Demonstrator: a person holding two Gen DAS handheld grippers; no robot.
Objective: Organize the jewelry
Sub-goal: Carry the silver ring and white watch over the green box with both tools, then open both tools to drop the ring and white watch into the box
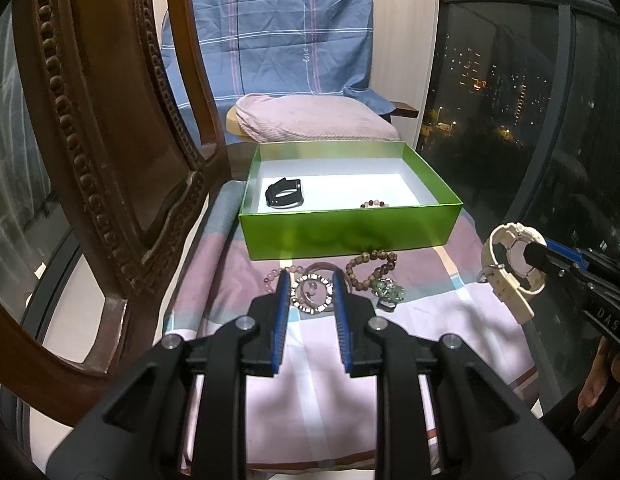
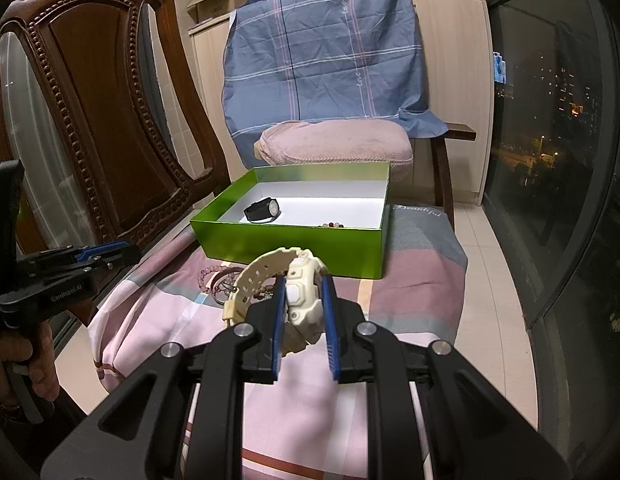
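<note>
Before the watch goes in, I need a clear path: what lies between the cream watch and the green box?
In the right wrist view, only bare checked cloth separates the cream watch, gripped by the right gripper, from the green box.

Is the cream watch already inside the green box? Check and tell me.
No, the cream watch is clamped in the right gripper, in front of the green box.

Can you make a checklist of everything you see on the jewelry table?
Surface: checked cloth covers it.
Job's things: green box holds black watch and a bead bracelet; more bracelets lie in front.
Clutter: nothing seen.
Grippers: right gripper shut on cream watch, lifted; left gripper narrow, over a sparkly bracelet, grip unclear.
Cables: nothing seen.
Surroundings: wooden chair, blue sheet, dark window.
</note>
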